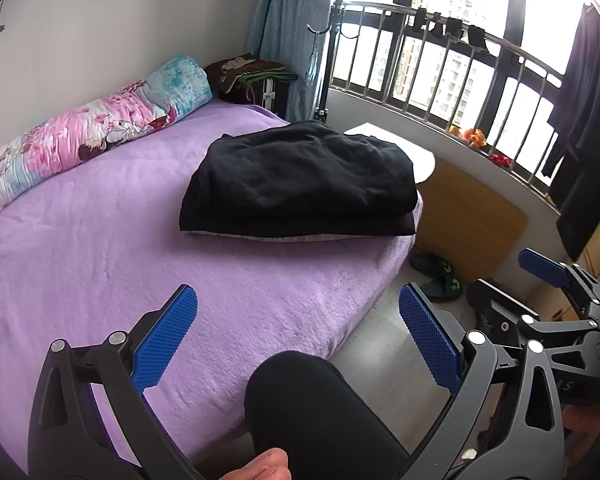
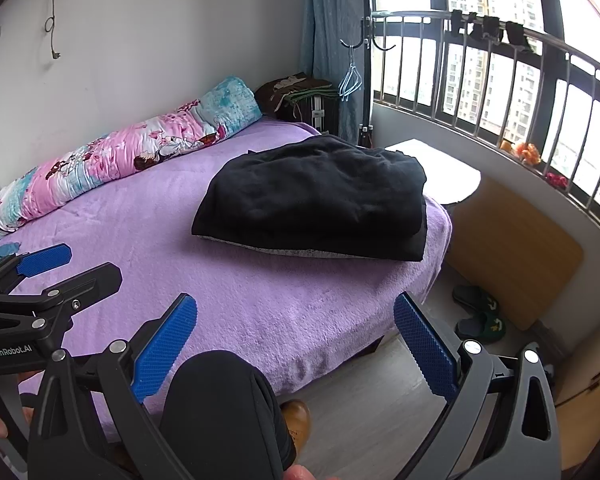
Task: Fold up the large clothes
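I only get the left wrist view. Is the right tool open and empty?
Observer: Yes. The right tool is wide open and holds nothing.
Operator: Is anything on the bed besides the folded black garment?
Observer: A blue cloth lies at the bed's far left edge, just past your left tool.
Operator: Anything by the person's knee?
Observer: A brown shoe is on the floor beside it.

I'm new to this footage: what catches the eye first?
A folded black garment sits on the purple bed, near its far corner by the window. A pink floral quilt roll lies along the wall. Both claws, left and right, hang open, empty.
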The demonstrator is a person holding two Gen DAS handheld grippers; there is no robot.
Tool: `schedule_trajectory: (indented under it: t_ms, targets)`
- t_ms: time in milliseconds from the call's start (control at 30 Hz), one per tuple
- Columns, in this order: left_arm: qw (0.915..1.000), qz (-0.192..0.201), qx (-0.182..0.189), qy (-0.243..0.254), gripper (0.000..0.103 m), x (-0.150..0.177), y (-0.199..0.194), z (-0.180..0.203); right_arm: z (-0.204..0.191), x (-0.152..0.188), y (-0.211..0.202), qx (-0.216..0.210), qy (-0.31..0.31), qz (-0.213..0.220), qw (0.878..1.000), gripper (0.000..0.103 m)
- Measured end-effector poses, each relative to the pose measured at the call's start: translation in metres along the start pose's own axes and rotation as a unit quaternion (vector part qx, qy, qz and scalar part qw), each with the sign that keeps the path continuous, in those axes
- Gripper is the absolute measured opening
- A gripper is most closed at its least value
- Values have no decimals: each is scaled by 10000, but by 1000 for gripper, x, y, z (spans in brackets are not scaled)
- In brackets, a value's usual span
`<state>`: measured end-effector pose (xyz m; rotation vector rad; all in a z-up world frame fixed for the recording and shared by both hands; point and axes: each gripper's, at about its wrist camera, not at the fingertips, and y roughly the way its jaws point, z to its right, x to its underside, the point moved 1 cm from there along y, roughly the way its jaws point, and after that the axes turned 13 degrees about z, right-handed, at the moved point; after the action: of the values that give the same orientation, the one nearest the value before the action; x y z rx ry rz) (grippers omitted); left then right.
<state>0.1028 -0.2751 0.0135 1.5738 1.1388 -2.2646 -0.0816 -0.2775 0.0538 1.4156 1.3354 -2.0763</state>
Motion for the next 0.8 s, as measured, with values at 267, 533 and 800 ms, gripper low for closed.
schedule_trajectory:
  t_ms: [267, 533, 800]
  targets:
    - [10000, -13, 4, 0, 97, 0, 0, 0, 0, 1, 0, 18, 15, -5, 10000, 97]
    - [10000, -16, 9, 2, 97, 0, 0, 1, 0, 1, -2, 21, 21, 0, 10000, 97]
    - [10000, 8, 0, 34, 97, -1, -2, 2, -2, 2, -3, 10, 8, 24, 10000, 97]
